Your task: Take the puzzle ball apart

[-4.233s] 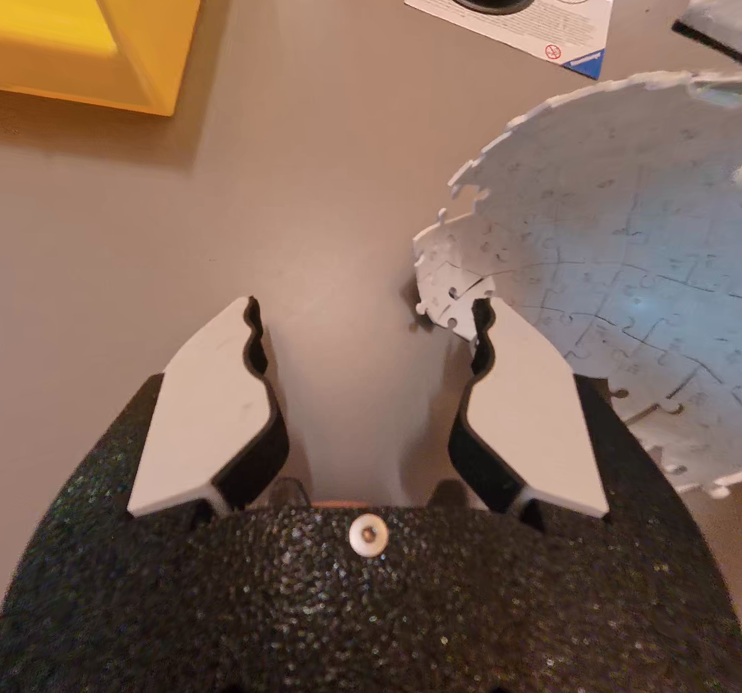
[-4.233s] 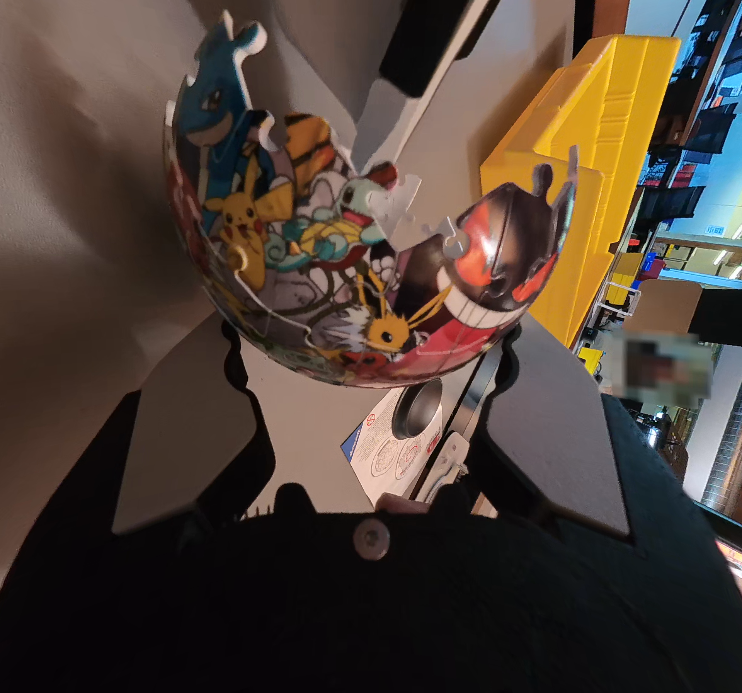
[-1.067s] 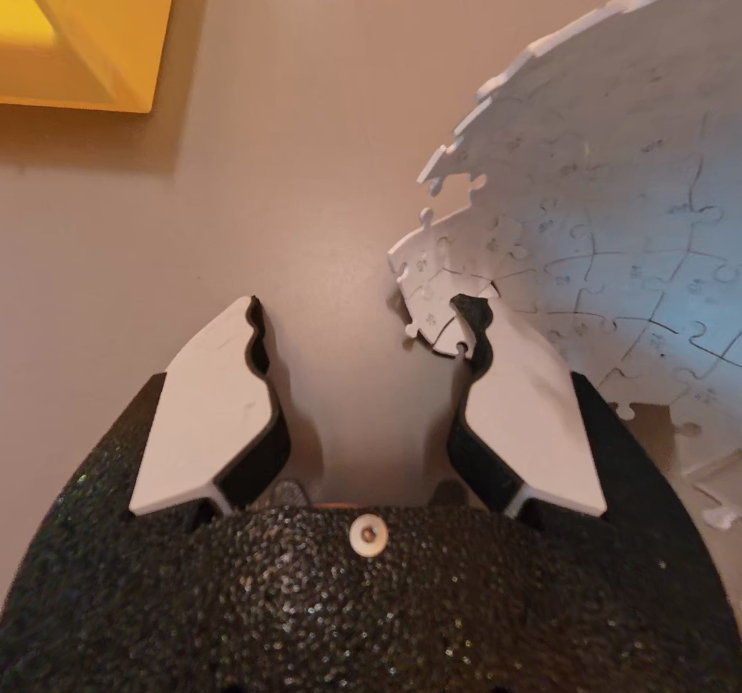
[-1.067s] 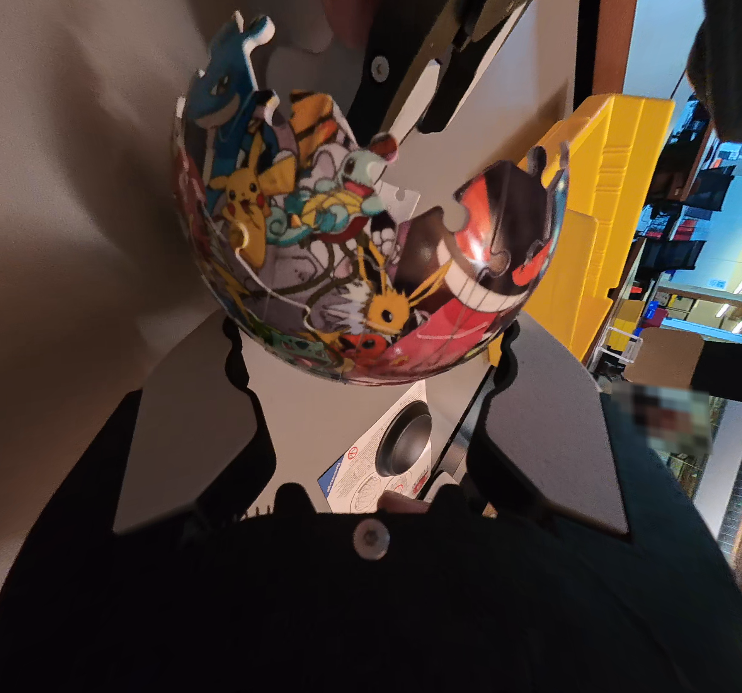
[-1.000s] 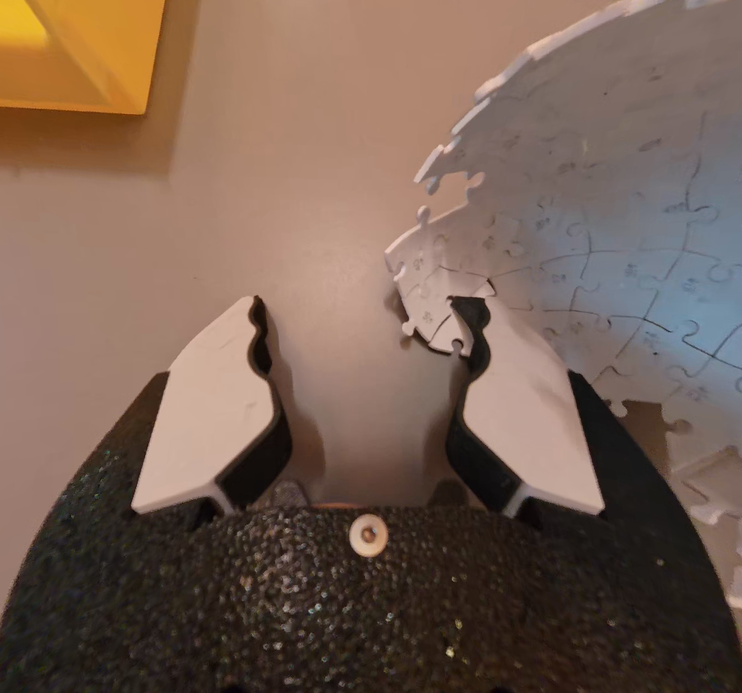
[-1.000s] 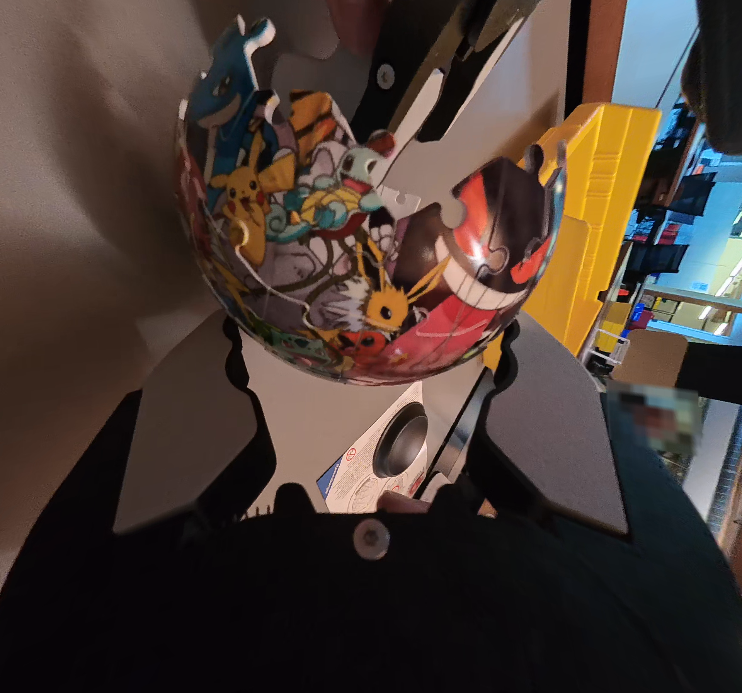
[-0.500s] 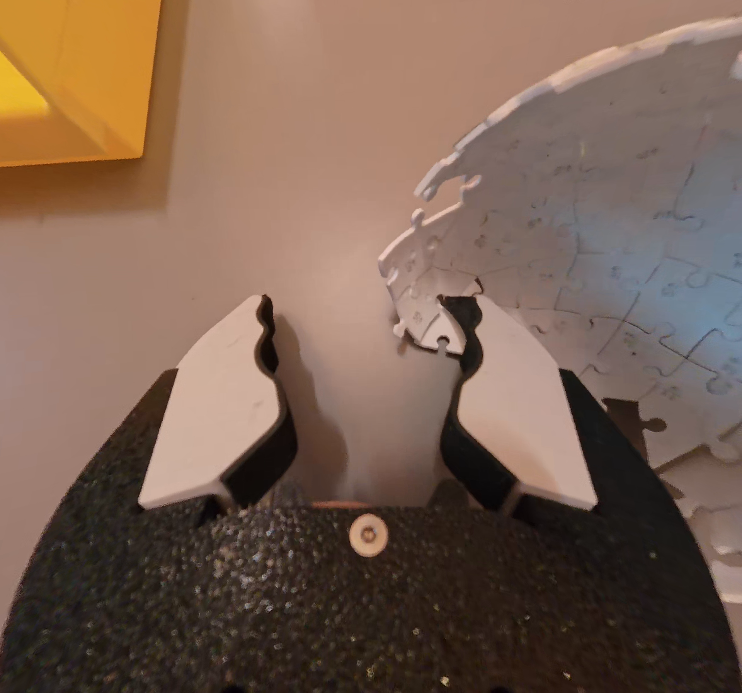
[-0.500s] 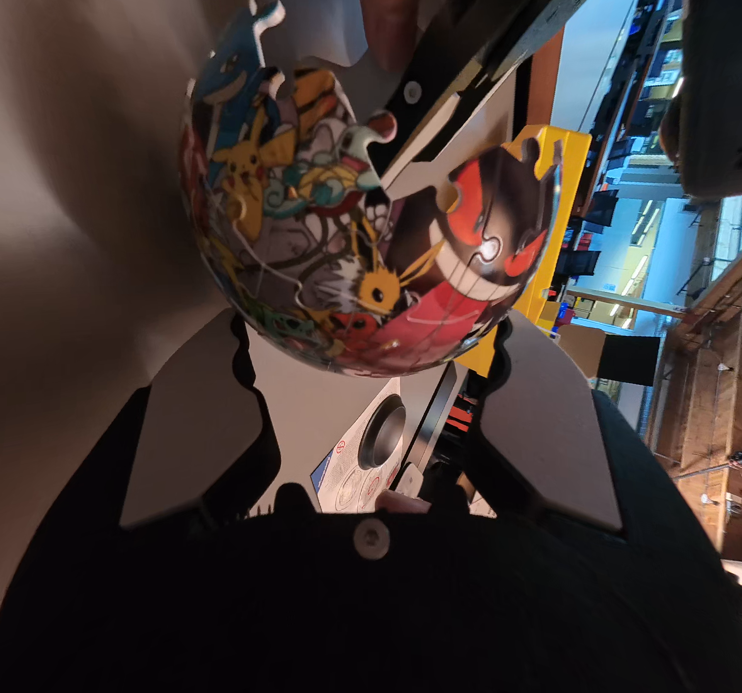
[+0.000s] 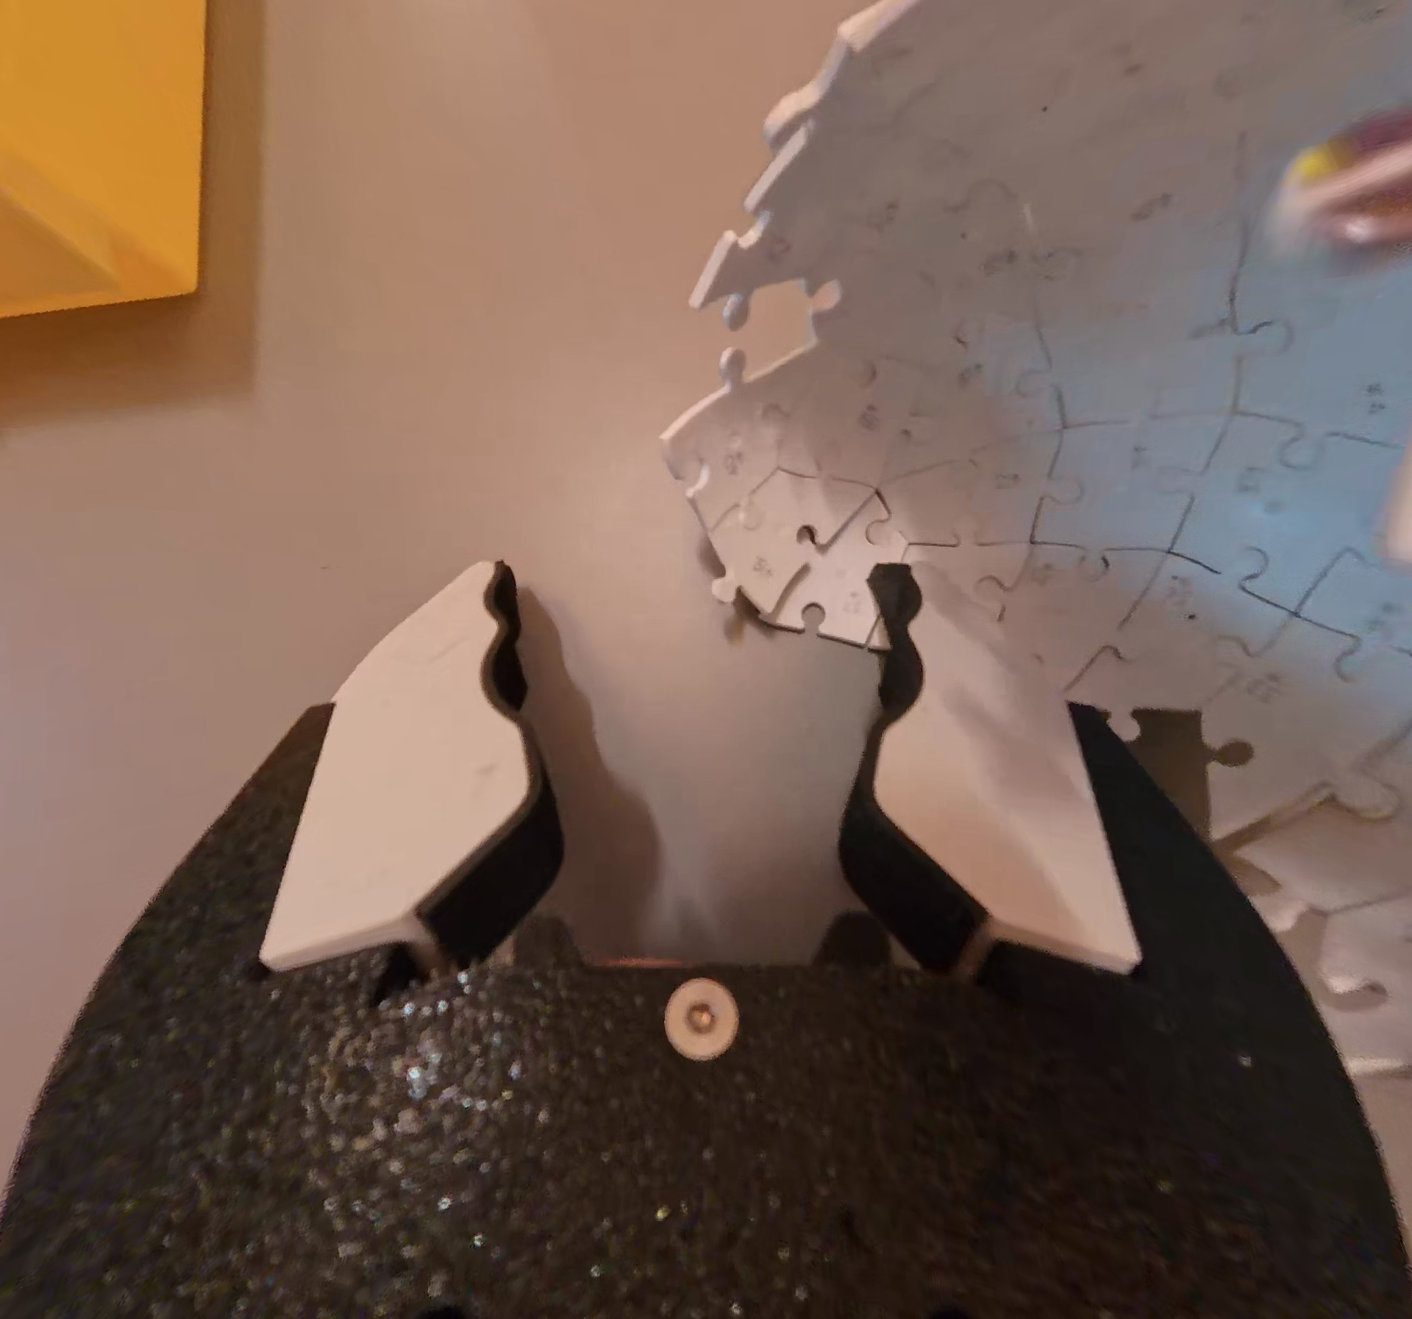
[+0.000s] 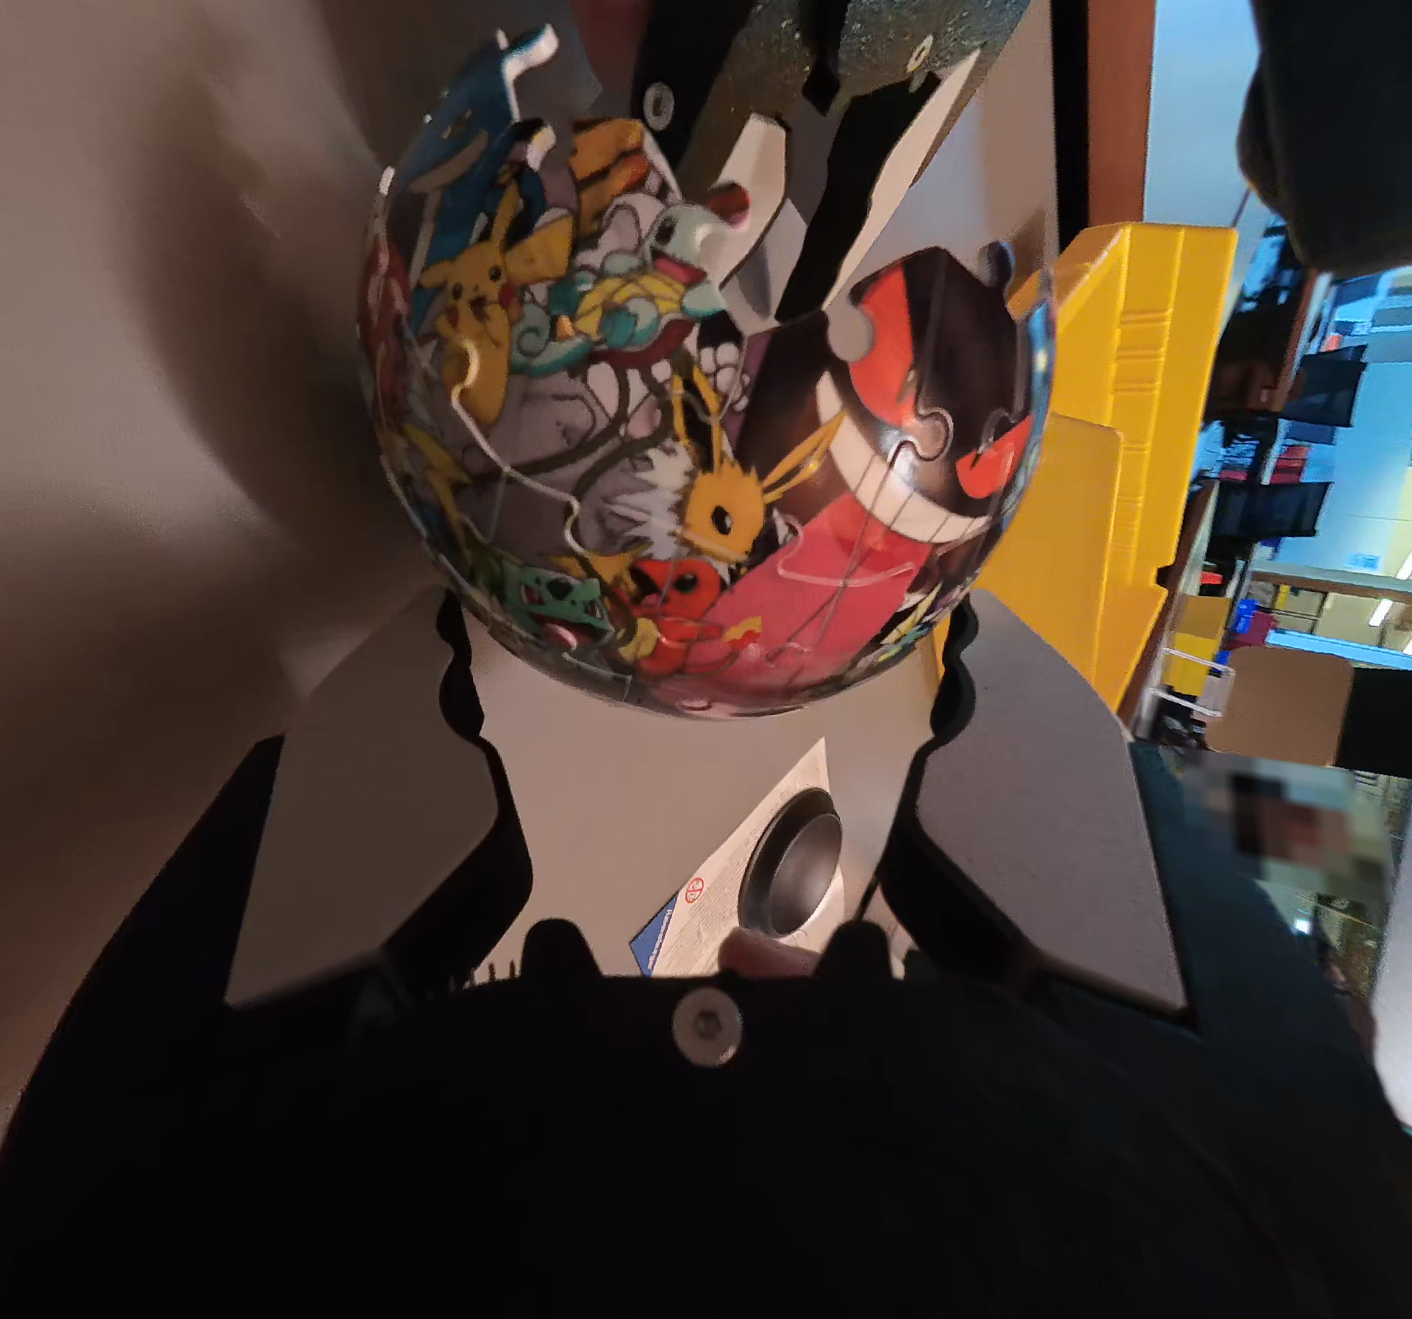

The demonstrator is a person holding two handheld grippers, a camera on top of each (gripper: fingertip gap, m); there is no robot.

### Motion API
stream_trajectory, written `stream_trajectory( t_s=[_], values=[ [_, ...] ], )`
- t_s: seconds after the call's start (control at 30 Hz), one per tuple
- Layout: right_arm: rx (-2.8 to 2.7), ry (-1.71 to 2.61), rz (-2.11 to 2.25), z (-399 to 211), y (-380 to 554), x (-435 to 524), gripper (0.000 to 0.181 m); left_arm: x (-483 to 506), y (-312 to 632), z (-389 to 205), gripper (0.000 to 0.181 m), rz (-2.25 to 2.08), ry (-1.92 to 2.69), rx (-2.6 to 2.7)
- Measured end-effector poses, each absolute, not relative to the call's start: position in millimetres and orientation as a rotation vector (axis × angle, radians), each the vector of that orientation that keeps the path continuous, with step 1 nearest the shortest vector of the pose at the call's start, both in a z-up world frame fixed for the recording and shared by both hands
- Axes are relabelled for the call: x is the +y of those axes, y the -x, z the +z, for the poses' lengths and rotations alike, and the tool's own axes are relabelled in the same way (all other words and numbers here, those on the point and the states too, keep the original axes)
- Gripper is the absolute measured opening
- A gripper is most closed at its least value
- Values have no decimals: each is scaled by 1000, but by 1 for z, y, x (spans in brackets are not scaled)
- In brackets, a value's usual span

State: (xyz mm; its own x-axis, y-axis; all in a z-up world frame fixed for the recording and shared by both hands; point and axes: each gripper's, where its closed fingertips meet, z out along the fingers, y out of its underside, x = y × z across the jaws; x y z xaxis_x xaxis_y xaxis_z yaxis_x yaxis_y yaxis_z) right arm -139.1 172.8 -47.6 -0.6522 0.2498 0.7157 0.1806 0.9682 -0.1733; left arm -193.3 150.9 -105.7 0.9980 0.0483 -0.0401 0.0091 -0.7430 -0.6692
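Puzzle ball (image 10: 688, 403), already reduced to an open coloured shell, sits between the fingertips of the right gripper (image 10: 703, 640), lifted above the grey table (image 9: 458, 212). The two right fingers press on the lower sides of the shell, so this gripper is closed on it and carries it. I think it is held this way so that the broken, toothed rim faces the other tool and the shell does not turn when a piece is pulled.

From the left wrist view the shell shows its white inside (image 9: 1108, 403), with the seams between the pieces clearly visible. The left gripper (image 9: 695, 610) has its jaws spread apart and holds nothing. Its right finger (image 9: 986, 808) lies at the edge of the shell, just at a small corner piece (image 9: 810, 594) that sticks out from the rim; whether the finger really touches the piece I cannot say, because the picture is a little blurred there. This placing suggests that the corner piece is the next one to pinch and peel off.

A yellow bin (image 9: 92, 98) stands to the side on the table, probably for the loose pieces. Some white loose pieces (image 9: 1299, 923) lie under the shell. A paper sheet (image 10: 733, 915) with a dark round stand (image 10: 795, 869) on it lies farther off.
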Motion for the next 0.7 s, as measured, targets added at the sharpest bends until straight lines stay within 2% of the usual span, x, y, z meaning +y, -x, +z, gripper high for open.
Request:
stream_trajectory(
  t_s=[0.1,0.3,0.7],
  values=[
    [-2331,320,143,-48,139,172,117,151,196,-109,97,17,2398,-89],
    [-2375,353,149,-50,137,177,117,150,201,-96,91,-97,2332,-163],
    [-2438,345,104,-54,136,179,117,147,227,-103,89,118,2370,-233]
  ],
)
